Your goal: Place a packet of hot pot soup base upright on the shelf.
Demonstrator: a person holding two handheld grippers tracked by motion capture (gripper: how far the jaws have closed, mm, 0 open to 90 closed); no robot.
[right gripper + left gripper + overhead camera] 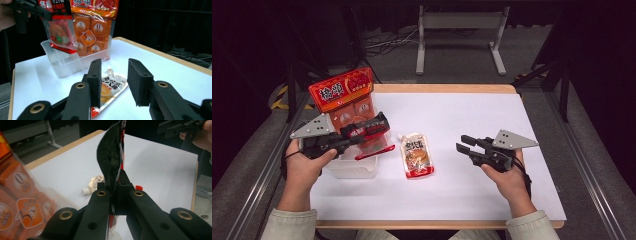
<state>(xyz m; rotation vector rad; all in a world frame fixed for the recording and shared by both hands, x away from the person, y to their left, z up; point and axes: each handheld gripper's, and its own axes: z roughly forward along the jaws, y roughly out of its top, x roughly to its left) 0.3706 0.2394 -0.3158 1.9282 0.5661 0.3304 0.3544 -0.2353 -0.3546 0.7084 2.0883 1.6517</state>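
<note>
High view, nearest: two hands in pale sleeves enter from the bottom edge, each holding a black gripper.
High view, left gripper (379, 129): jaws clamped on a dark red-and-black flat sachet (371, 134), held above a clear plastic tub (354, 167) at the white table's (472, 190) left side.
High view, tub: a tall orange packet of cube portions (344, 97) stands in it.
High view, right gripper (466, 143): jaws partly open, nothing between them.
High view, middle: a white spouted pouch with red print (416, 155) lies flat between the grippers.
Left gripper view: the sachet rises edge-on from the closed jaws.
Right gripper view: parted, empty jaws point towards the pouch; tub and sachet beyond.
</note>
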